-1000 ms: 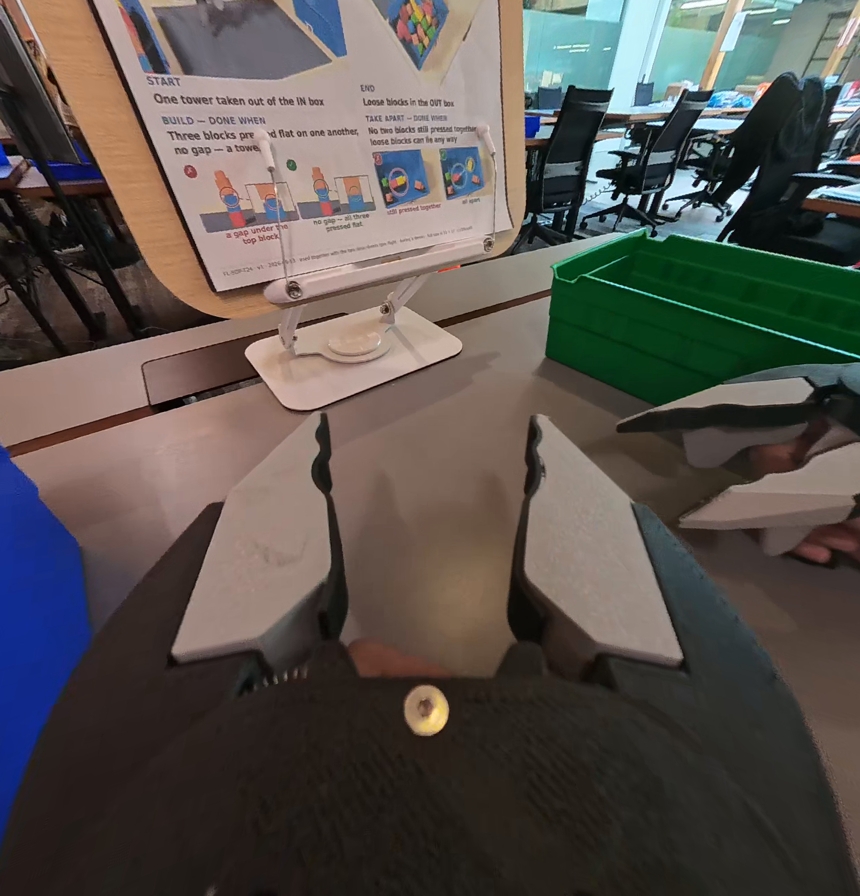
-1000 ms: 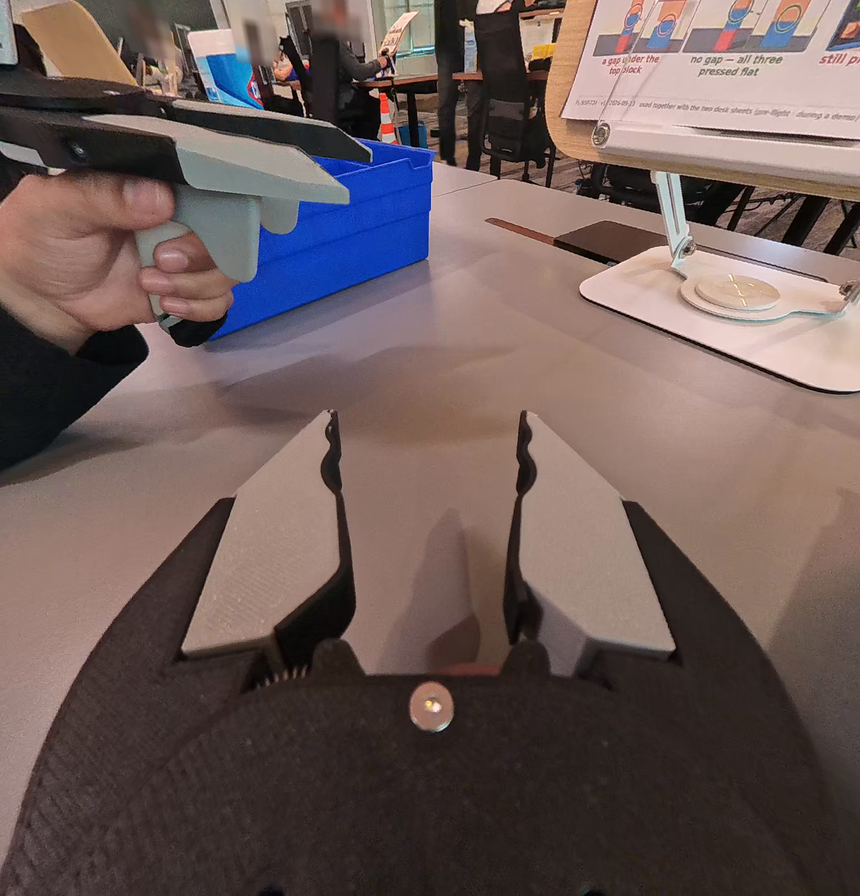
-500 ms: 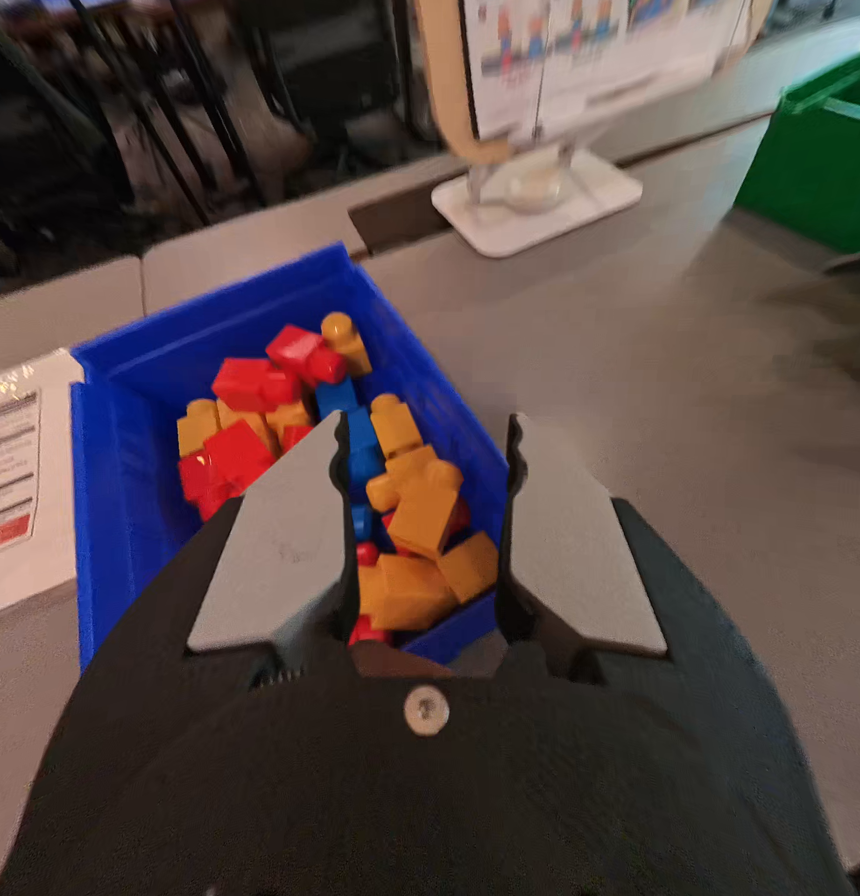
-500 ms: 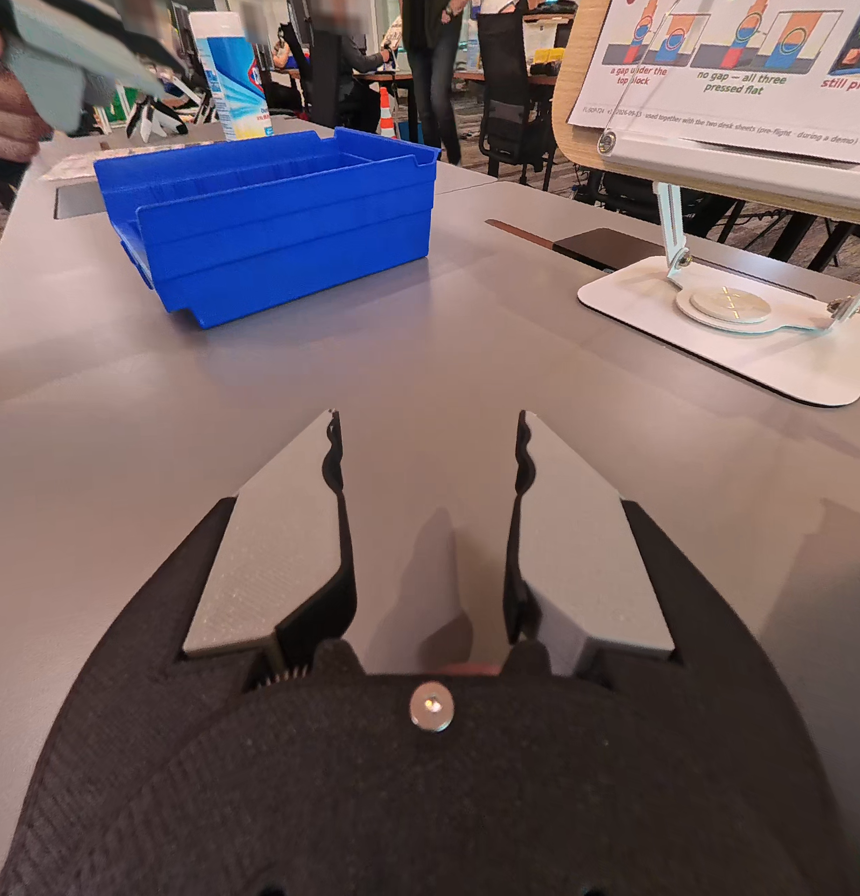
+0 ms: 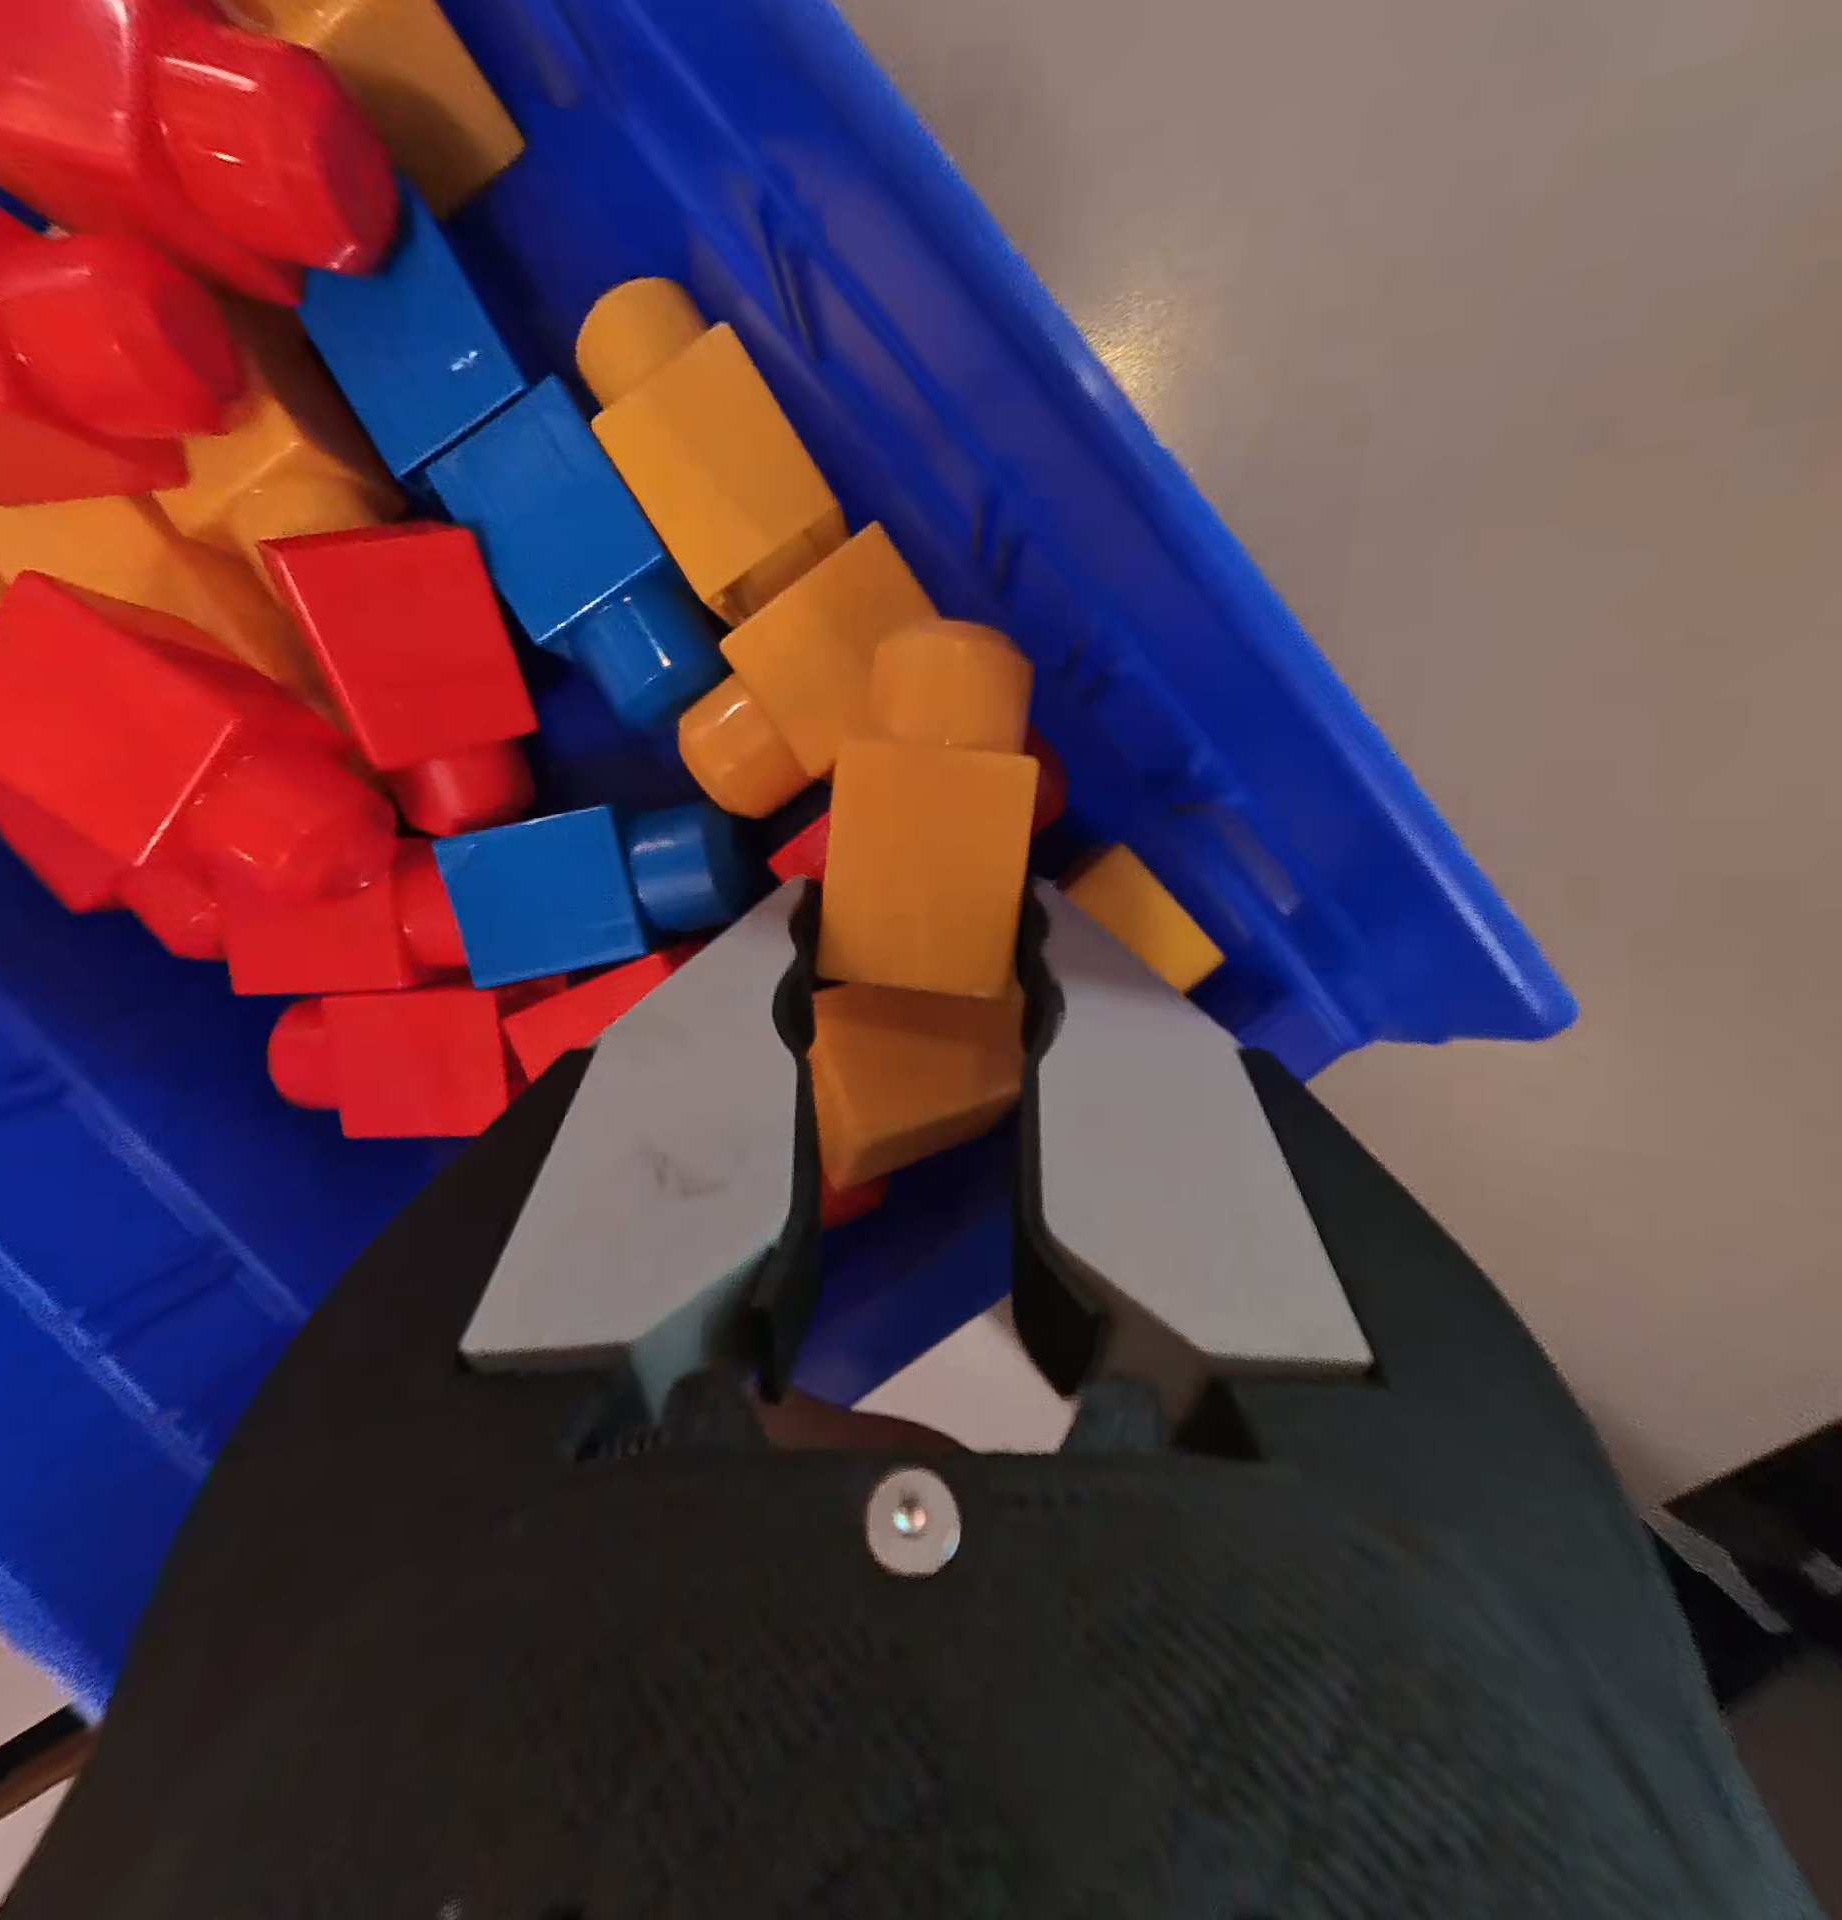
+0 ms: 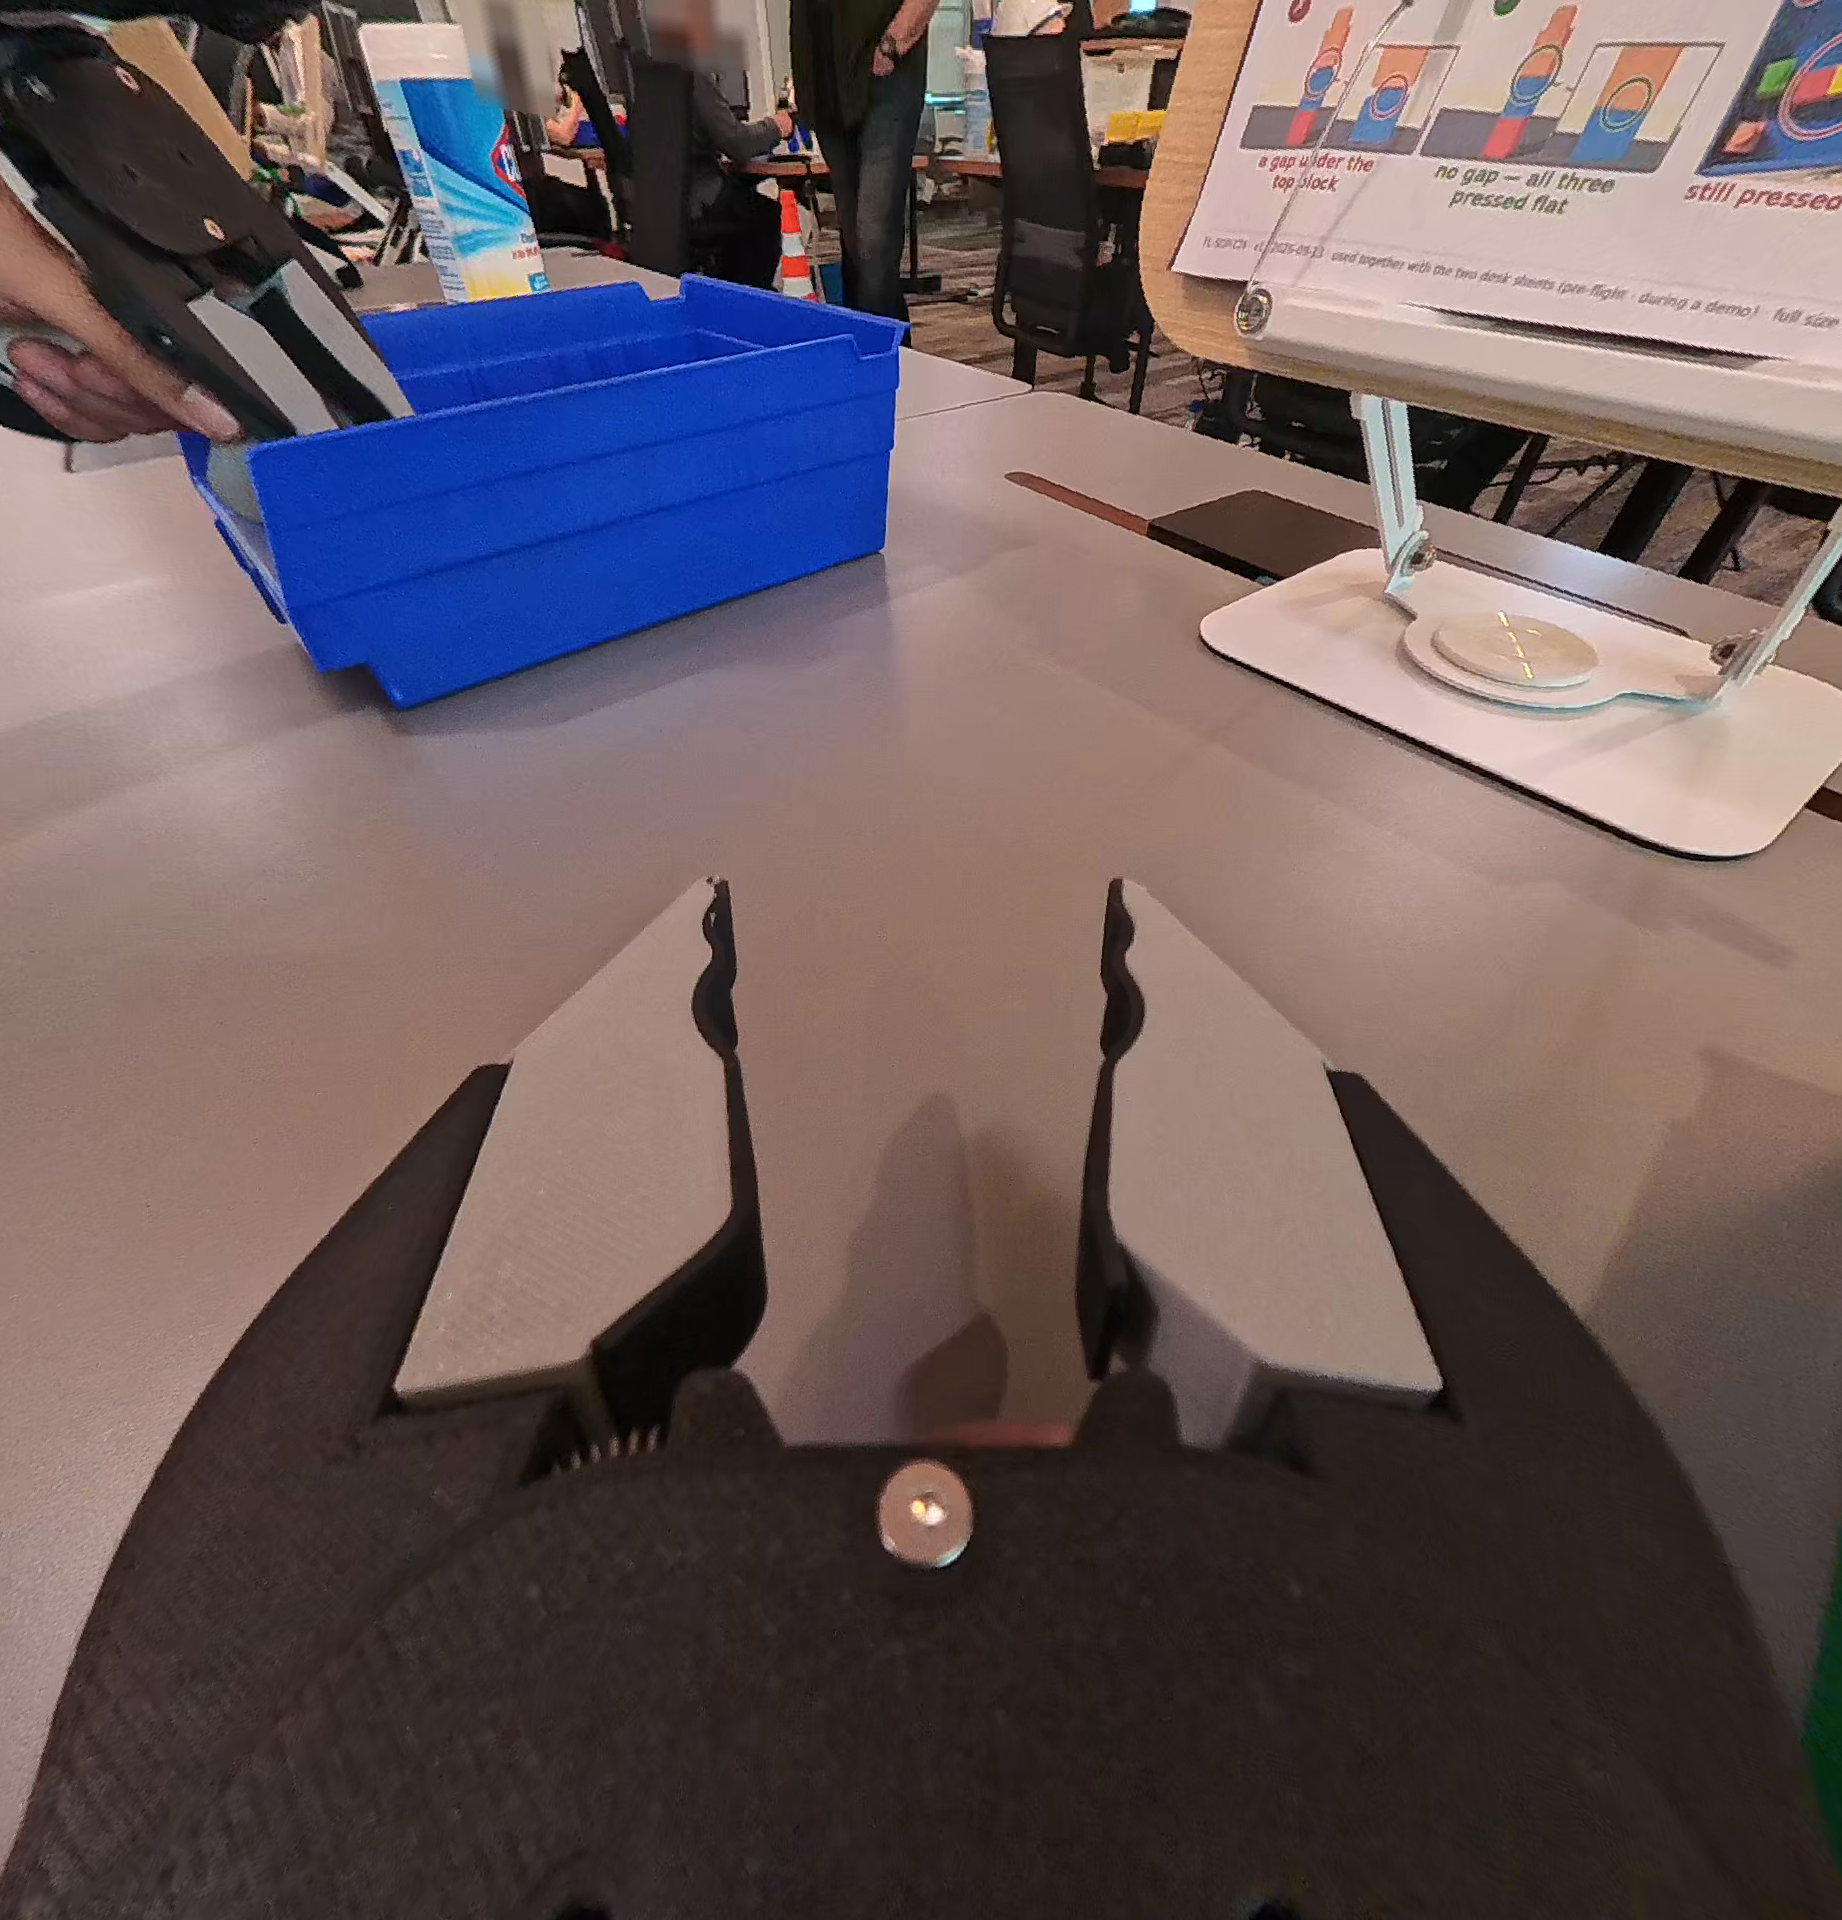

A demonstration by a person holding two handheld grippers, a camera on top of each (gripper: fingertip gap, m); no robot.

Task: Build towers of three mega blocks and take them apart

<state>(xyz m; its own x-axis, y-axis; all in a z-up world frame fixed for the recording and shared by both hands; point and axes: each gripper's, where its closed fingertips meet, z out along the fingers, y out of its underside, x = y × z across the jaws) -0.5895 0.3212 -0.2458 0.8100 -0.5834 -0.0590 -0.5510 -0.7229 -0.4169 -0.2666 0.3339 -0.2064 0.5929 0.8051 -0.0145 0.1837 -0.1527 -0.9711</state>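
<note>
Left gripper (image 5: 917, 935) jaws pinch an orange block (image 5: 922, 868) at their tips; right gripper (image 6: 915, 935) jaws spread over bare desk (image 6: 896, 748).

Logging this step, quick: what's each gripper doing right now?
Left gripper: closed around an orange block in the blue bin.
Right gripper: open, empty, over the table.

Having left the open table a second ago, now dipping into the blue bin (image 5: 1156, 582), left gripper (image 5: 917, 935) fingers flanking an orange block (image 5: 927, 862), seemingly touching it, though blurred. Showing in the right wrist view as the left gripper (image 6: 273, 343) lowered over the bin's near corner.
</note>
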